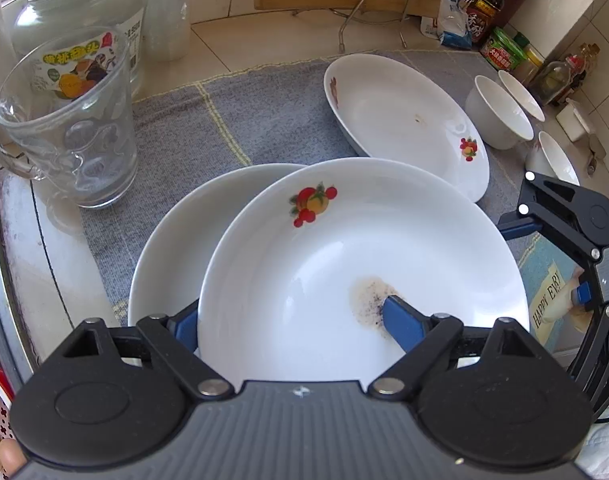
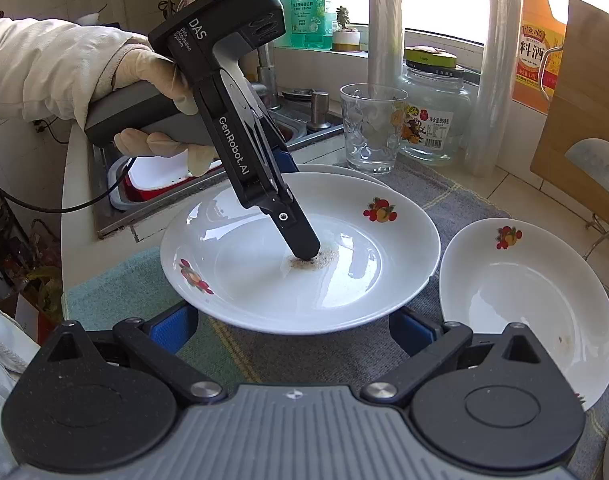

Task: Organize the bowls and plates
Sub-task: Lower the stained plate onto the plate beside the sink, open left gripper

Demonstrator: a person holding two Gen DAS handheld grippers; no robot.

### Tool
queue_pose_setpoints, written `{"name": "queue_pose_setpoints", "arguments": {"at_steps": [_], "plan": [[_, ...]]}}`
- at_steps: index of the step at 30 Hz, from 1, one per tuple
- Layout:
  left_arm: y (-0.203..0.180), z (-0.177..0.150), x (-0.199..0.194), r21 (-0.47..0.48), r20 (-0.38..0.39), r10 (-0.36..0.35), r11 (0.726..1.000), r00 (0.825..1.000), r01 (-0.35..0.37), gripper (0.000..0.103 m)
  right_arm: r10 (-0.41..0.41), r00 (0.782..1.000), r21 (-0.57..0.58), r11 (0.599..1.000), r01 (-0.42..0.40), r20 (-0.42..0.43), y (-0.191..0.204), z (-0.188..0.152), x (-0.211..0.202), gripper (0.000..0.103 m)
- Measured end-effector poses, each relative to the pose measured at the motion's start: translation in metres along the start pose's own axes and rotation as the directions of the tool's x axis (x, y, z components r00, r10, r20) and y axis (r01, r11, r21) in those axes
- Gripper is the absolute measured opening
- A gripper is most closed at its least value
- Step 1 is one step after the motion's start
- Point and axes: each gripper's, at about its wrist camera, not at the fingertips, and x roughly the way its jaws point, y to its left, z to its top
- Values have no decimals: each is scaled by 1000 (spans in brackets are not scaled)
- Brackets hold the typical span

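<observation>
- Left tongs [image 1: 292, 316], held in a pale-gloved hand [image 2: 152, 76], stand spread wide astride the rim of a round white ceramic plate with red-and-orange fruit prints [image 1: 364, 240]. One blue-padded finger sits outside the rim. The other finger's tip rests on a brown speckled stain [image 1: 368, 300] in the plate's well. No firm clamp shows.
- Right tongs [image 2: 292, 332] hang released and empty just short of that plate's rim.
- The fruit-print plate lies partly over a second plain white plate [image 1: 176, 232] on a grey woven cloth [image 1: 244, 120], towards the sink-side edge of the surface.
- A white oval dish with fruit prints [image 1: 400, 120] lies just beside them on the cloth.
- Three small white bowls [image 1: 500, 116] stand beyond the dish, near the wall-side edge.
- A clear glass mug [image 1: 68, 128] stands at the cloth's edge, in front of a glass jar with a green lid [image 1: 80, 4].
</observation>
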Motion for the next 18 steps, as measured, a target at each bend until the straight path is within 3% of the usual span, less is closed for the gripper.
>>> {"name": "queue_pose_setpoints", "arguments": {"at_steps": [18], "plan": [[6,1,-1,-26,-44,8,1000,999,-9,90,20,1000,-2,1000,-20,22,0,1,-1,103]]}}
